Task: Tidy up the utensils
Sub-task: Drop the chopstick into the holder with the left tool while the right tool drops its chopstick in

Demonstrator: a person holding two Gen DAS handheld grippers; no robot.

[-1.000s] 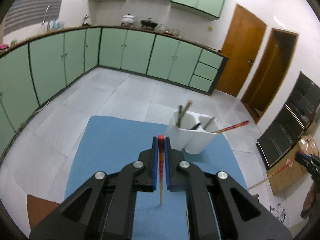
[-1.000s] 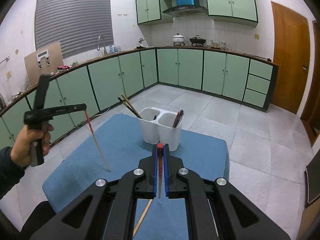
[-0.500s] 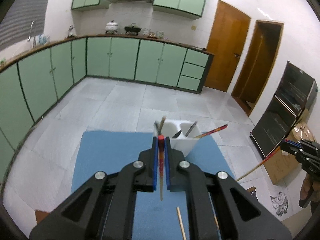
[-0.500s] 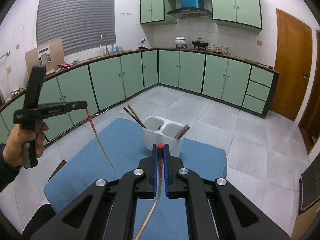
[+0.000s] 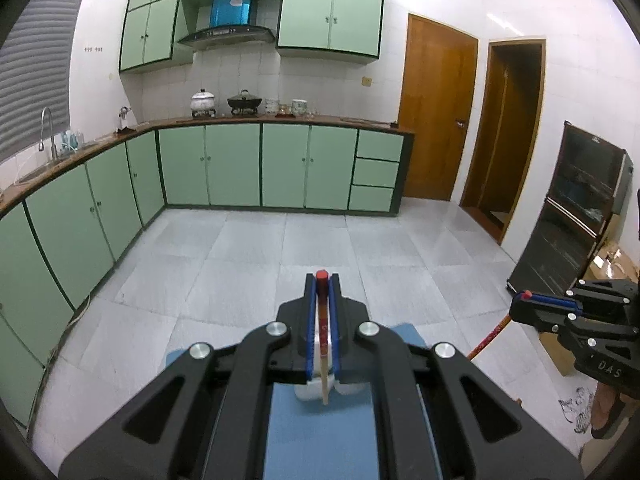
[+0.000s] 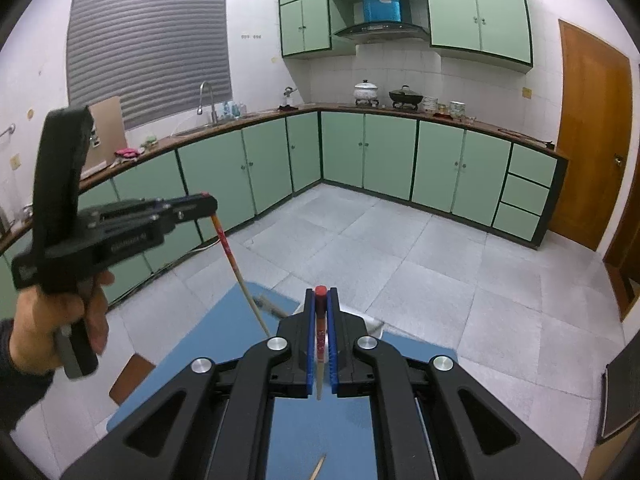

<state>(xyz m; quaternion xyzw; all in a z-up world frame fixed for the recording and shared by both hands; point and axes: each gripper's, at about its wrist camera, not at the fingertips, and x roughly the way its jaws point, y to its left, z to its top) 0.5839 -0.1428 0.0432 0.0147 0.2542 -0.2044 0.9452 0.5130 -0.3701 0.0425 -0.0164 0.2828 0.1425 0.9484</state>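
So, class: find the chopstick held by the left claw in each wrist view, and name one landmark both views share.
Left wrist view: the chopstick stands at centre, clamped in the left claw, red end up.
Right wrist view: same chopstick at left, slanting down from that claw.
Shared landmark: the blue range hood box.

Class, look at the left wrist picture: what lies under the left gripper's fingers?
Under the left gripper, shut on a red-topped chopstick, a white utensil holder stands on the blue mat. The fingers cover its openings, so its contents cannot be seen.
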